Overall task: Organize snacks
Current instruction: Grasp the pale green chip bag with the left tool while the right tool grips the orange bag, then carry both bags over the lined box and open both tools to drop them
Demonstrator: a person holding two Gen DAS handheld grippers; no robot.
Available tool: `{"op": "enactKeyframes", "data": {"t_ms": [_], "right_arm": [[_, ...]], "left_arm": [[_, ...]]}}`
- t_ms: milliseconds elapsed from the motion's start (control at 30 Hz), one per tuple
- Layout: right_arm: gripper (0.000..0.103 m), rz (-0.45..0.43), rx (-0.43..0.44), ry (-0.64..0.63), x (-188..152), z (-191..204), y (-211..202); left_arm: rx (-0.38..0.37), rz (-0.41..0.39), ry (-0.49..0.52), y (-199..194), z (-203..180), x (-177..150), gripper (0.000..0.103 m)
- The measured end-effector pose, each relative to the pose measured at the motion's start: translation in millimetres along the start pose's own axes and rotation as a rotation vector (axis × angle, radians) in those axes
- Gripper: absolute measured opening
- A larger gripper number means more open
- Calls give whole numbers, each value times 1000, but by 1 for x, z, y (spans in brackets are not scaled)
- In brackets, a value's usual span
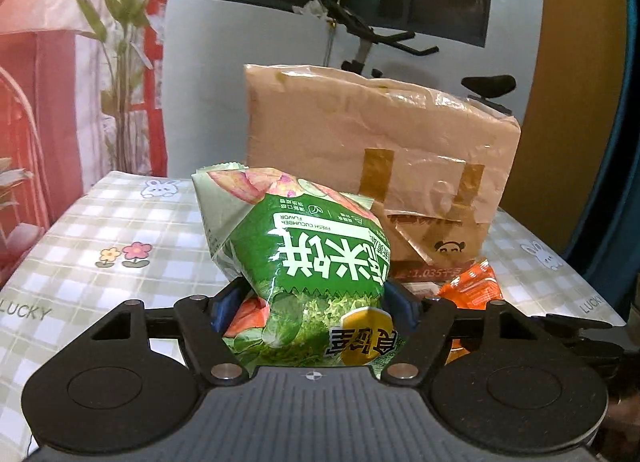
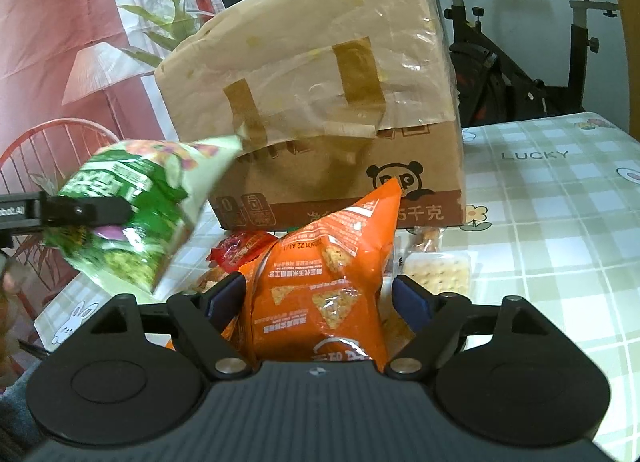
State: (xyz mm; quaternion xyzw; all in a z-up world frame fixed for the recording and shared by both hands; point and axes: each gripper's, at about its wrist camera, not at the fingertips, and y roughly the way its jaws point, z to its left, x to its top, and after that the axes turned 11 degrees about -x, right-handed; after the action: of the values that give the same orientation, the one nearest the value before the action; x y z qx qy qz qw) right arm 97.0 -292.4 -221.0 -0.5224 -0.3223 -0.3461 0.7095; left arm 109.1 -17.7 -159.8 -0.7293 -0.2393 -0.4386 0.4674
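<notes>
The green snack bag [image 1: 304, 274] is pinched between the pads of the left gripper [image 1: 310, 306] and held clear of the checked table [image 1: 120, 221], so the step in hand is carrying it; next it needs a place, probably the cardboard box [image 1: 360, 133]. Only the right wrist view shows the right gripper [image 2: 320, 298] straddling an orange chip bag [image 2: 324, 274], its left pad touching and its right pad apart, plus a cracker pack [image 2: 438, 276] and a red packet [image 2: 240, 250] before the box.
</notes>
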Motion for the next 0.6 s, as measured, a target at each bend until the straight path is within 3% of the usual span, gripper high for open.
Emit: {"op": "enactKeyframes", "data": {"t_ms": [100, 233, 600], "right_arm": [[70, -2, 11, -1, -1, 2, -2], [66, -19, -1, -38, -2, 8, -7], [63, -67, -37, -63, -2, 13, -22]], "left_arm": [[17, -2, -9, -4, 3, -4, 75], [37, 9, -30, -7, 9, -10, 75], [54, -18, -30, -24, 12, -14, 75]]}}
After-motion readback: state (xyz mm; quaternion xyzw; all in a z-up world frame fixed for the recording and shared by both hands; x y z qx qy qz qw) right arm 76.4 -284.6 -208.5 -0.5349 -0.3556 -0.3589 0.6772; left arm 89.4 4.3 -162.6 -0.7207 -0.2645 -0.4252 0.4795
